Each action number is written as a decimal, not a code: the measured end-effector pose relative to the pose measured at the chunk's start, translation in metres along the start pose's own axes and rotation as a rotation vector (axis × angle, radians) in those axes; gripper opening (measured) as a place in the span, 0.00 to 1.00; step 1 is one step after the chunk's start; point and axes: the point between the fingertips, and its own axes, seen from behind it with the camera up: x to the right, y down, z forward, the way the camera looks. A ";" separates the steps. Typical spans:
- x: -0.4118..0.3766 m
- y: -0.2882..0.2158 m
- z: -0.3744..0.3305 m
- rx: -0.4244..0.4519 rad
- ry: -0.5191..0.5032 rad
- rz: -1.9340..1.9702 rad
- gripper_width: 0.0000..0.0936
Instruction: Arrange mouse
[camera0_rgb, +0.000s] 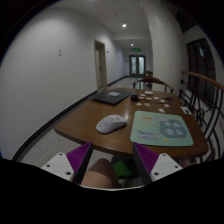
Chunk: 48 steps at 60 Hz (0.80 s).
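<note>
A white mouse lies on the round wooden table, near its front edge. Just right of it lies a pale green mouse mat with printed patterns. My gripper is open and empty, held back from the table's front edge and lower than the tabletop. Its purple pads show at either side. The mouse is beyond the fingers, slightly left of the middle. A brown rounded thing and something green show low between the fingers; I cannot tell what they are.
A closed dark laptop lies further back on the table. Several small items lie at the far end. Chairs stand to the right. A corridor with double doors runs behind.
</note>
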 end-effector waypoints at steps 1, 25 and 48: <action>-0.002 0.001 0.002 -0.009 -0.007 -0.003 0.88; 0.004 0.000 0.029 -0.107 0.034 0.002 0.87; -0.006 0.013 0.008 -0.096 0.019 -0.031 0.39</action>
